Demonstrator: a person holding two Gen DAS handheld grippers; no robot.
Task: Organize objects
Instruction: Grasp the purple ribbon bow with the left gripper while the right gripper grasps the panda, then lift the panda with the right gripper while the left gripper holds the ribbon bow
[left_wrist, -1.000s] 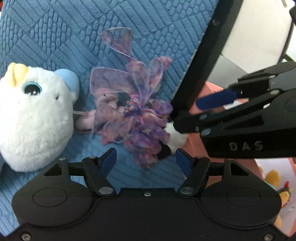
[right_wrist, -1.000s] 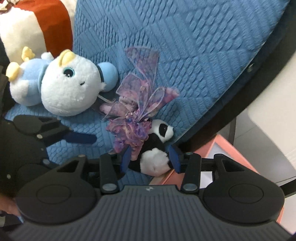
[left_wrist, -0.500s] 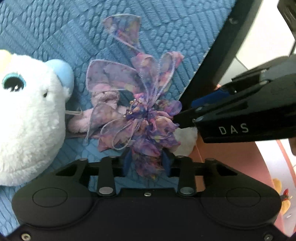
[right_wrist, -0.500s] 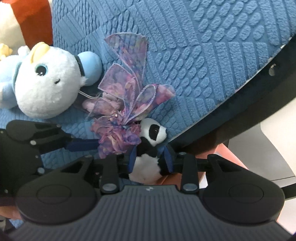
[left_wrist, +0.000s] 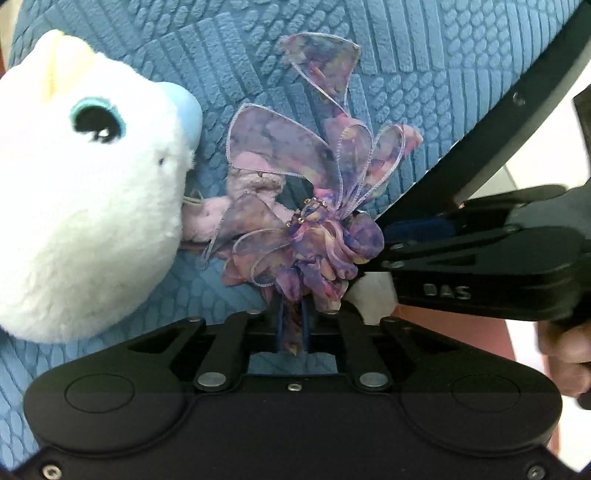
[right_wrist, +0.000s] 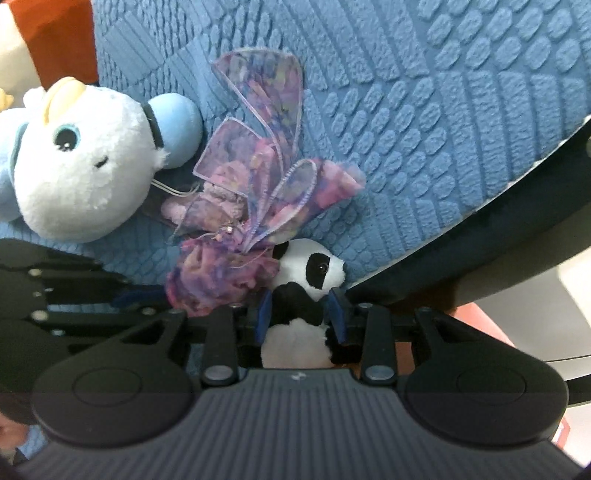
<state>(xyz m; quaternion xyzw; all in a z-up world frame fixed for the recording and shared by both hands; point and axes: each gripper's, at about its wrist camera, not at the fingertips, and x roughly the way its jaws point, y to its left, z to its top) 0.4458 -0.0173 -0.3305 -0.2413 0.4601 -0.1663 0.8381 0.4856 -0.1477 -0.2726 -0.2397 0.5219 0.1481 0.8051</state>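
A purple ribbon flower lies on a blue textured cushion. My left gripper is shut on the flower's lower end. A small panda plush sits at the cushion's edge beside the flower. My right gripper is shut on the panda's body; it shows in the left wrist view at the right, with the panda's white body below it. A white and blue plush lies to the left, also in the right wrist view. A small pink plush lies partly under the flower.
The cushion's dark frame runs diagonally at the right, with an orange surface below it. A red and white plush lies at the top left. The left gripper's body is at the left.
My left gripper moved forward and shut on the flower's lower end. My right gripper closed tighter on the panda. Both cameras came closer to the cushion.
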